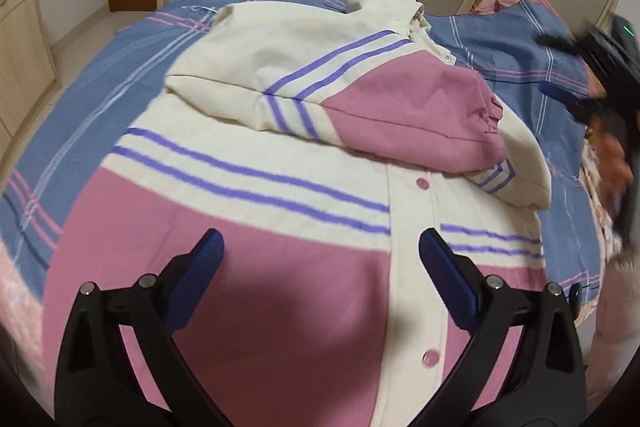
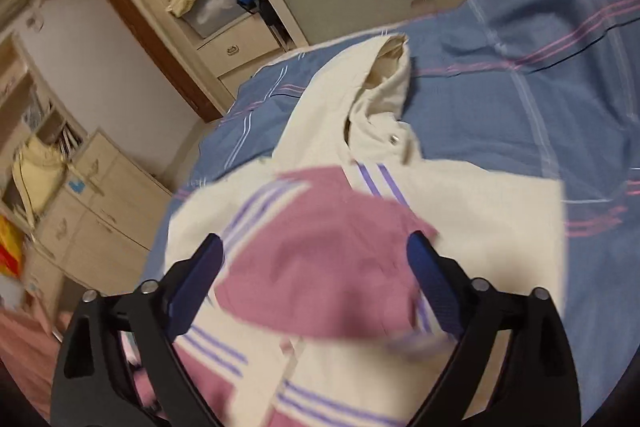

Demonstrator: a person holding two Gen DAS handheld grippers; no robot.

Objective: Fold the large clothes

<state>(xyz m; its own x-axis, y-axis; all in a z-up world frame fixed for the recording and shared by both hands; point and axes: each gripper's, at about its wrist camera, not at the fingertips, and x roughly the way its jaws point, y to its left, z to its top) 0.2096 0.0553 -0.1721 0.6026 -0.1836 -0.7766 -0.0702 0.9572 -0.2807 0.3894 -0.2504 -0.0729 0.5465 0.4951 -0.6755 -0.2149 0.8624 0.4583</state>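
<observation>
- Two grippers in view, both with jaws spread wide and nothing between the pads. Left gripper [image 1: 320,247] hangs over the lower front of the jacket; right gripper [image 2: 316,247] hangs over the folded sleeve.
- Task item: cream-and-pink jacket [image 1: 248,195] with purple stripes, lying front-up on the bed [image 1: 100,75], which has a blue plaid cover. Snap placket [image 1: 412,227] runs from about 6 o'clock toward 12 in the left wrist view, so the garment's long axis points away from the left gripper, collar [image 1: 384,3] at the far end.
- One sleeve [image 1: 400,107] is already laid across the chest, pink cuff [image 1: 490,123] ending at about 2 o'clock from the left gripper.
- In the right wrist view the same sleeve [image 2: 320,267] sits directly under and between the open fingers, not pinched; collar opening [image 2: 388,67] lies at 12 to 1 o'clock.
- Right gripper also shows at the 3 o'clock edge of the left wrist view [image 1: 600,79], blurred, well off the jacket body.
- Judgement: the other sleeve is not identifiable in either view; the cream flap [image 1: 520,163] under the cuff may be part of it.
- Judgement: next fold probably works along the long axis, hem toward collar. Left gripper is the nearer one to the hem, which lies below 6 o'clock, out of view.
- Risk: lifting the hem could drag the loose sleeve off the chest.
</observation>
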